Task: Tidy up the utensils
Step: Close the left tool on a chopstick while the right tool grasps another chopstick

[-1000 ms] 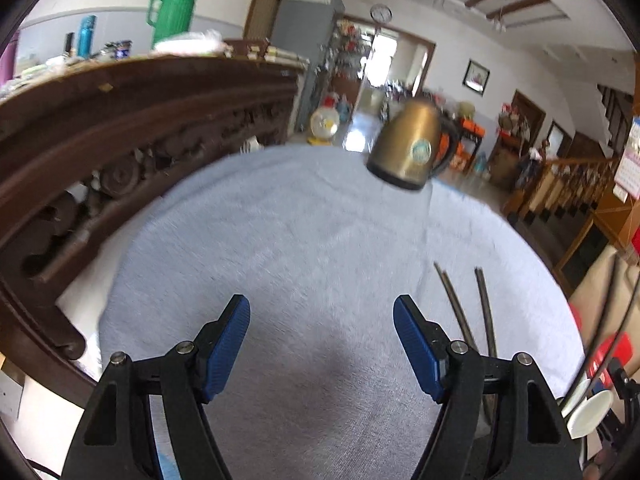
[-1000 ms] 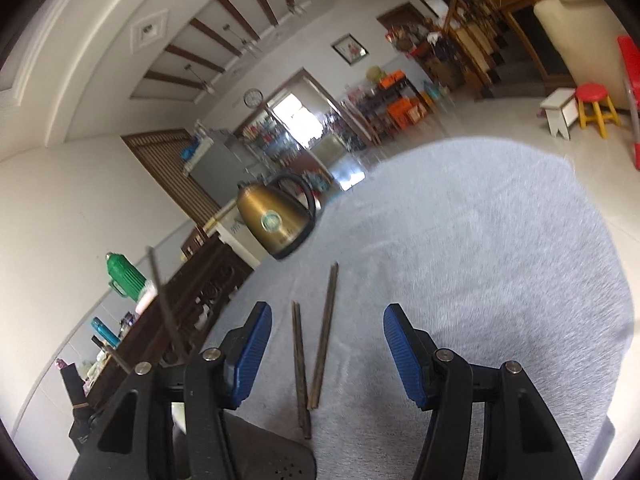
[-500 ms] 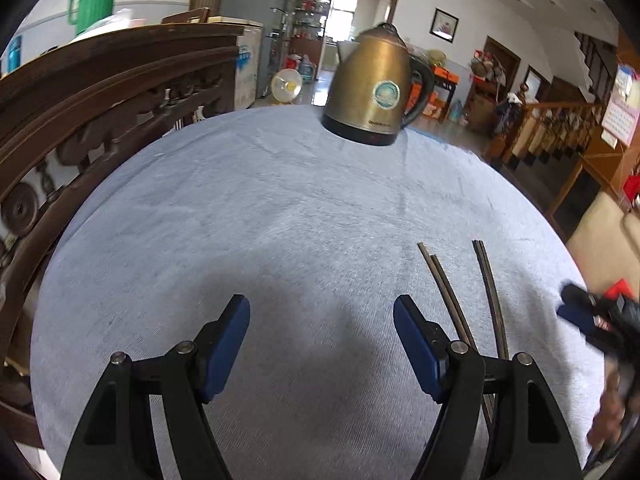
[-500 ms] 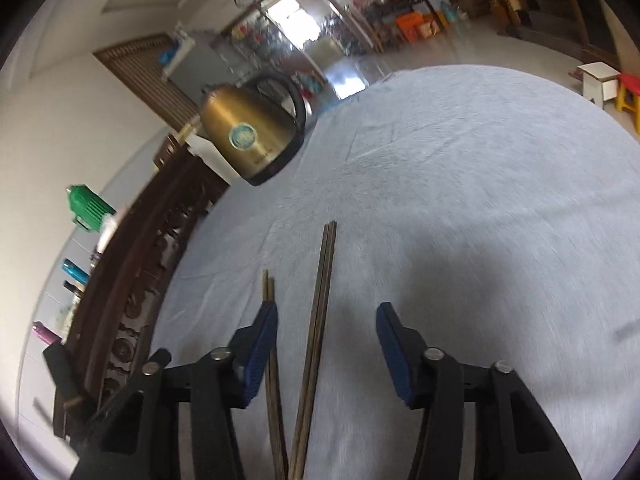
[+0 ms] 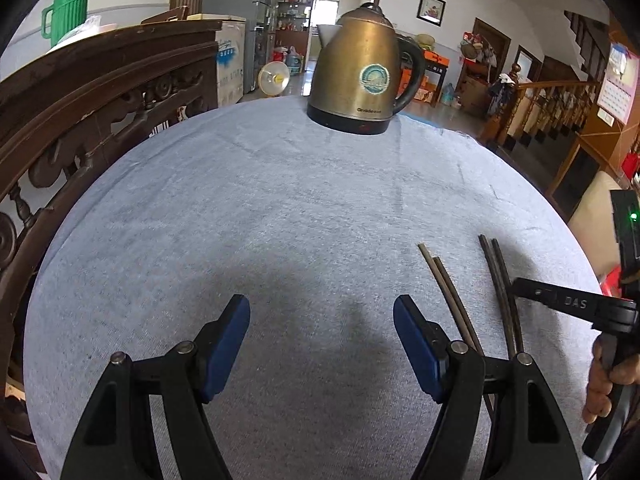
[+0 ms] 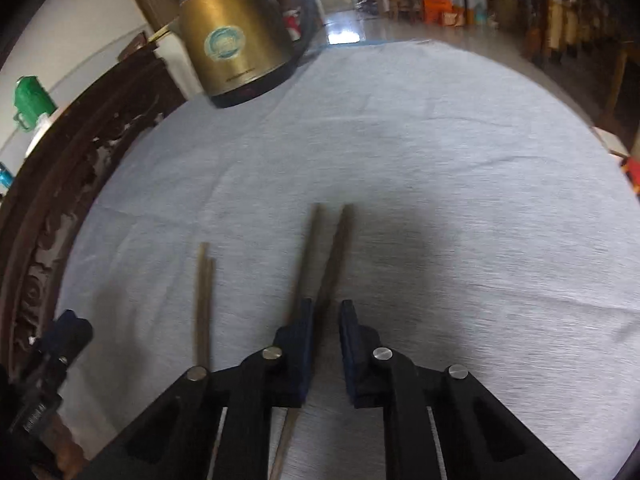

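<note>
Two pairs of dark chopsticks lie on the grey tablecloth (image 5: 280,216). In the left wrist view the left pair (image 5: 448,292) and the right pair (image 5: 502,284) lie to the right of my open, empty left gripper (image 5: 322,332). In the right wrist view my right gripper (image 6: 326,336) has its jaws nearly closed, a narrow gap left, over the right pair (image 6: 332,256). One stick passes between the pads; the other runs under the left finger. The left pair (image 6: 204,300) lies apart to the left. The right gripper also shows in the left wrist view (image 5: 520,286).
A brass electric kettle (image 5: 364,68) stands at the far edge of the table; it also shows in the right wrist view (image 6: 236,36). A carved dark wooden chair back (image 5: 80,112) borders the table's left side. A green jug (image 5: 66,8) sits behind it.
My right gripper has dropped toward the table and narrowed its jaws from wide open to nearly closed around the right chopstick pair. The left gripper has tilted down, staying open.
</note>
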The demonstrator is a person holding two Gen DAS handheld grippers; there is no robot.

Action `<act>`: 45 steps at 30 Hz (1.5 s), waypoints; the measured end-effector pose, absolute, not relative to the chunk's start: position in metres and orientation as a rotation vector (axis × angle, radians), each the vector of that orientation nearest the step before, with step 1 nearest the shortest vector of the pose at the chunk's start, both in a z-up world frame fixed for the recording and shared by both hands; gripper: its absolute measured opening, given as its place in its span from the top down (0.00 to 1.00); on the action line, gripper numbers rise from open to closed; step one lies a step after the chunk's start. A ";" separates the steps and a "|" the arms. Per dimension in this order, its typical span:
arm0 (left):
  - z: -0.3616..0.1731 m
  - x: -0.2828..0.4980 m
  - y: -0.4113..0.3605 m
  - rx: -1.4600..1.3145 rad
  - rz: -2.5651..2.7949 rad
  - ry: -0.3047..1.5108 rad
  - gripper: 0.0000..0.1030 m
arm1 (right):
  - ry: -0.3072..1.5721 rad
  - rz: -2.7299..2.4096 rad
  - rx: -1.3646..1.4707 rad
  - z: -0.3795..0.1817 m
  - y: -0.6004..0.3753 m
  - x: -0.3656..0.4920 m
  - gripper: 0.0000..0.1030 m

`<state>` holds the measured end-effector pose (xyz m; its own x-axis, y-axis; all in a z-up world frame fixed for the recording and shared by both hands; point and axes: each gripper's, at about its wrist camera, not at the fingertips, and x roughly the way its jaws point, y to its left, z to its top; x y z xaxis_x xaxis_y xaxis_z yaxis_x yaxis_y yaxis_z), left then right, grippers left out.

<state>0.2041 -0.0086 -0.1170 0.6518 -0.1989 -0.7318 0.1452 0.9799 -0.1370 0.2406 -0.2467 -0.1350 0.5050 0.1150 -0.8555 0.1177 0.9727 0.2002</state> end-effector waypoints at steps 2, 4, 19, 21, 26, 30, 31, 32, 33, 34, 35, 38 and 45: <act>-0.118 0.207 -0.014 -0.059 -0.207 0.840 0.27 | 1.039 -0.035 0.260 -0.136 -0.263 0.234 0.89; -0.118 0.213 -0.022 -0.053 -0.223 0.851 0.27 | 1.040 -0.038 0.307 -0.137 -0.278 0.233 0.89; -0.128 0.287 -0.049 -0.142 -0.378 1.101 0.47 | 1.117 -0.058 0.401 -0.140 -0.261 0.309 0.76; -0.130 0.295 -0.052 -0.162 -0.382 1.152 0.49 | 1.145 -0.092 0.318 -0.141 -0.252 0.316 0.84; -0.136 0.310 -0.069 -0.187 -0.392 1.273 0.49 | 1.166 -0.079 0.202 -0.141 -0.243 0.318 0.90; -0.135 0.310 -0.082 -0.140 -0.337 1.283 0.49 | 1.160 -0.061 0.236 -0.142 -0.259 0.302 0.91; -0.134 0.312 -0.083 -0.145 -0.329 1.285 0.49 | 1.157 -0.054 0.244 -0.142 -0.263 0.299 0.91; -0.133 0.313 -0.085 -0.153 -0.324 1.287 0.49 | 1.153 -0.046 0.255 -0.143 -0.265 0.295 0.91; -0.133 0.313 -0.088 -0.153 -0.324 1.290 0.49 | 1.151 -0.041 0.262 -0.144 -0.266 0.292 0.91; -0.132 0.314 -0.091 -0.136 -0.316 1.290 0.49 | 1.148 -0.035 0.270 -0.144 -0.268 0.290 0.91; -0.132 0.314 -0.094 -0.119 -0.304 1.289 0.49 | 1.144 -0.029 0.280 -0.145 -0.270 0.289 0.91; -0.132 0.312 -0.103 -0.027 -0.274 1.288 0.49 | 1.136 -0.019 0.306 -0.144 -0.275 0.282 0.91; -0.130 0.311 -0.112 0.046 -0.247 1.303 0.51 | 1.131 0.005 0.357 -0.144 -0.284 0.276 0.92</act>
